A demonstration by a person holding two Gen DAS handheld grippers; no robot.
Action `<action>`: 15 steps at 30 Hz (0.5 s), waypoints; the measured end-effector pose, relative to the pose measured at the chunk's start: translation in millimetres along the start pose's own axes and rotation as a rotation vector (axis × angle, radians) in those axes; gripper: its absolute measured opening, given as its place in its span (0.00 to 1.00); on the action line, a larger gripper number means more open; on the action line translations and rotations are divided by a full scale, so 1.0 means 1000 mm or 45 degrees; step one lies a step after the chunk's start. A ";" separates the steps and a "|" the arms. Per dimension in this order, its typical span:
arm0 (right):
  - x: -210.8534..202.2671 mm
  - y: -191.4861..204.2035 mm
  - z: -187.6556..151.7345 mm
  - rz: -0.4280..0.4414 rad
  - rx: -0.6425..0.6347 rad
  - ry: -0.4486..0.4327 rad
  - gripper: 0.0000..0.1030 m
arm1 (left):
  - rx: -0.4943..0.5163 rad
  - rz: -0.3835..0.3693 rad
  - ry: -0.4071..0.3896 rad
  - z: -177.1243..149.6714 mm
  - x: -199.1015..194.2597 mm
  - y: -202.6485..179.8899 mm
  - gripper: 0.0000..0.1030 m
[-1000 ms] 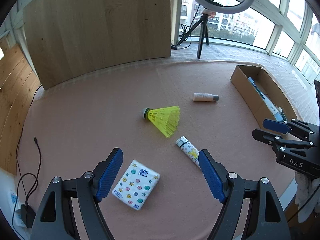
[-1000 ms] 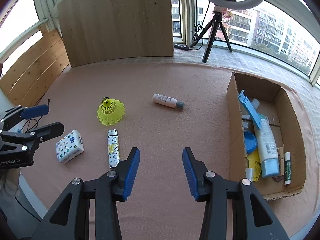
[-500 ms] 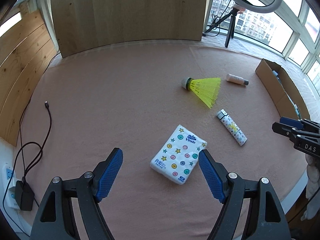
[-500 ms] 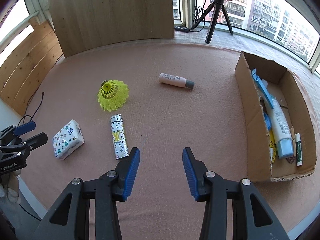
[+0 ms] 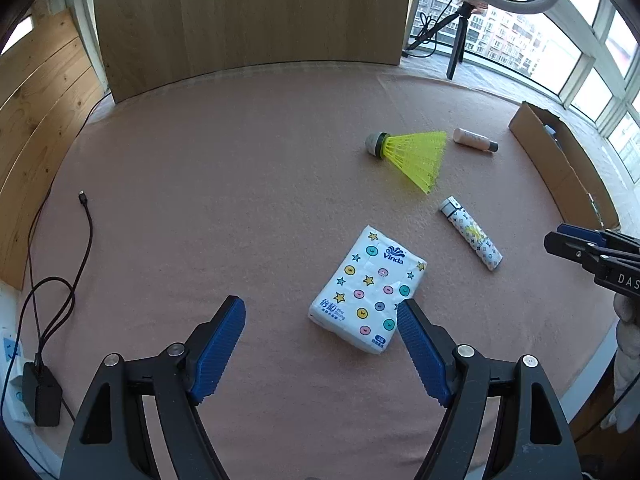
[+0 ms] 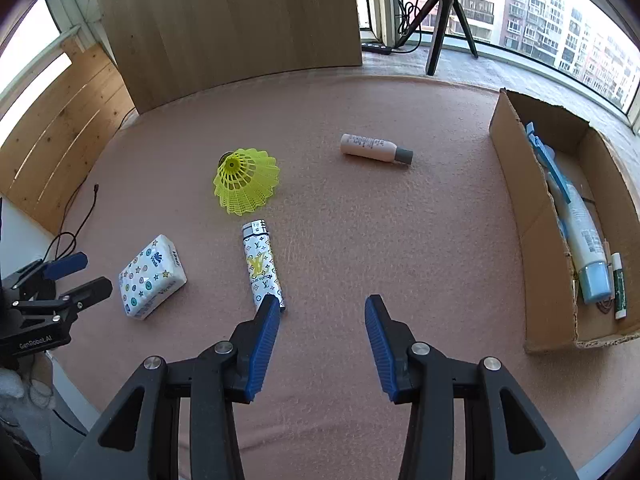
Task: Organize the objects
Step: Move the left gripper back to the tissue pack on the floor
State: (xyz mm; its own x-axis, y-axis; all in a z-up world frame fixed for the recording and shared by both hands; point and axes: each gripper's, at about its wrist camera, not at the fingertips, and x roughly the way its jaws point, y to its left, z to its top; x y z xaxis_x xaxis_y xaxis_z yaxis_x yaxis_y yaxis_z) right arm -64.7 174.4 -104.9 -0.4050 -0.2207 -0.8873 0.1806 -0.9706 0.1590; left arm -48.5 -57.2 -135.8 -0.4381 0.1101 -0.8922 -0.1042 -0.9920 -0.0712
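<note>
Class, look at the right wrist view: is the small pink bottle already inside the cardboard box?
No, the pink bottle lies on its side on the pink table cover, well apart from the cardboard box.

We record the left hand-held gripper [image 5: 320, 328] with its jaws spread wide, blue ribbed pads [image 5: 218, 346] facing each other, nothing held between them. It is angled downward. We record the right hand-held gripper [image 6: 320, 326] likewise parted, at a narrower spread, pads [image 6: 262, 346] empty. Each unit appears at the edge of the other's wrist view, the two well apart. A pale gloved hand [image 5: 628, 364] shows below the right unit.
</note>
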 end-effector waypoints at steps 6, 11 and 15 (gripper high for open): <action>0.003 0.002 -0.002 0.028 0.045 0.026 0.37 | 0.006 -0.082 -0.006 0.005 0.006 0.001 0.79; 0.003 0.019 -0.001 0.065 0.031 0.030 0.33 | 0.067 -0.111 0.015 0.005 0.017 -0.006 0.74; 0.008 0.038 0.000 0.116 0.017 0.050 0.29 | 0.097 -0.147 0.036 0.001 0.026 -0.009 0.69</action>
State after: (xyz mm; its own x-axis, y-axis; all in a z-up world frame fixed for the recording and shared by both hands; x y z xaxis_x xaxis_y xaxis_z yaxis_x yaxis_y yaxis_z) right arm -60.8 135.5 -106.0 -0.3520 -0.3043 -0.8852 0.2031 -0.9480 0.2451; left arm -60.0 -45.5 -157.6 -0.3937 0.2206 -0.8924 -0.2203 -0.9651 -0.1415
